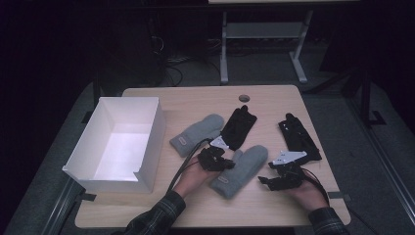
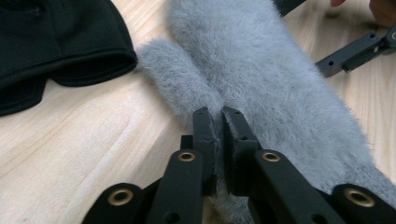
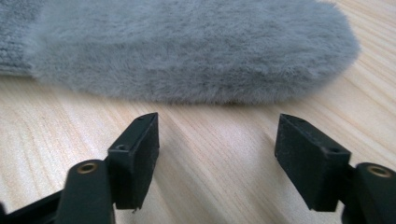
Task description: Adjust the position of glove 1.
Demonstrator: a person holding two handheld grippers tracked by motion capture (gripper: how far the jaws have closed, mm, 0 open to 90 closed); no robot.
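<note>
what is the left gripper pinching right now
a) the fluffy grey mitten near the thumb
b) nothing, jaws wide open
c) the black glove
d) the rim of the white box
a: in the left gripper view the left gripper has its black jaws nearly together with fur of the fluffy grey mitten caught between them, where the thumb meets the palm.

The person wears plaid sleeves [image 1: 161, 213]. Each hand holds a black gripper: left gripper [image 1: 215, 159], right gripper [image 1: 274, 180]. Each has a grey three-cornered plate on top, a black cable, and black fingers [image 2: 205, 133] with brass rings.
</note>
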